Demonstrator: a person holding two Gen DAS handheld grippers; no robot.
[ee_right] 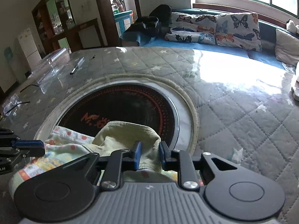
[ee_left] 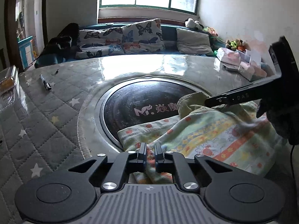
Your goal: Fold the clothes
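Two grippers (ee_left: pixel 150 154) (ee_right: pixel 149 155) pinching soft printed garment (ee_left: pixel 205 136)

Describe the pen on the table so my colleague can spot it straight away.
Start at the round black cooktop set into the quilted table cover. Look toward the clear plastic box. The pen lies there alone, slim and dark, beside a tiny black cap.

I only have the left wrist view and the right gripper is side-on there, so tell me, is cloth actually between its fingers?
Observer: Yes. The right gripper has the ribbed green band bunched between its blue pads.
Operator: Does the band reach past the fingertips?
Observer: It does. It lies forward over the edge of the dark round plate.
Operator: How does my left gripper look from there?
Observer: The left gripper comes in side-on at the left edge, fingers close together on the printed garment.
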